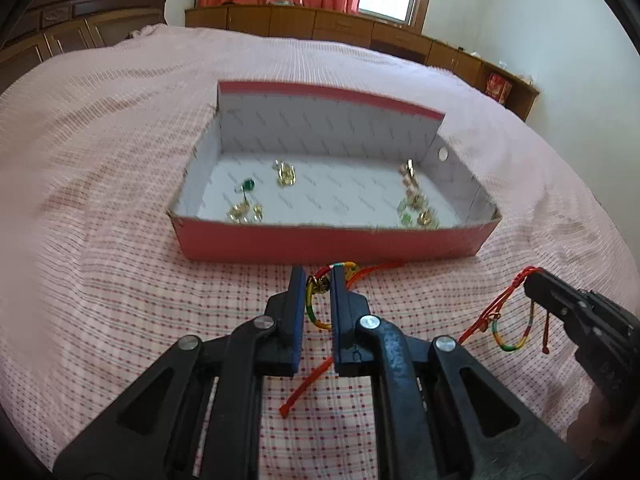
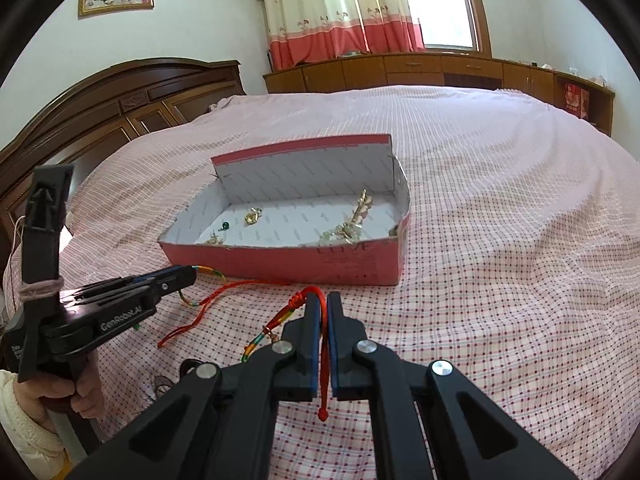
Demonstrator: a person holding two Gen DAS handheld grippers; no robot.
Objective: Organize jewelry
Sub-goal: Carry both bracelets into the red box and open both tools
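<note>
I have both grippers over the bed (image 1: 100,152), whose cover is a soft pink weave printed with a grid of small red dots. My left gripper (image 1: 317,280) has its blue-padded fingers (image 1: 298,292) closed on a braided cord bracelet (image 1: 316,312) — red, yellow and green strands with a small gold charm caught between the pads and red tail cords trailing onto the cover. My right gripper (image 2: 324,304) is clamped tight on a second cord bracelet (image 2: 280,322) of the same kind; its red knotted cord runs straight down between the fingers, and the multicoloured loop hangs off to the left of them.

Just past both sets of fingers, towards the middle of the bed, sits a shallow red cardboard box (image 1: 320,244) with a pale printed lining and its lid (image 1: 320,120) standing upright at the far side. Inside, at the left end, lie a green-beaded pin (image 1: 247,186) and small gold pieces (image 1: 285,174); at the right end a line of gold and pale ornaments (image 1: 414,200) — too blurred to name further.
</note>
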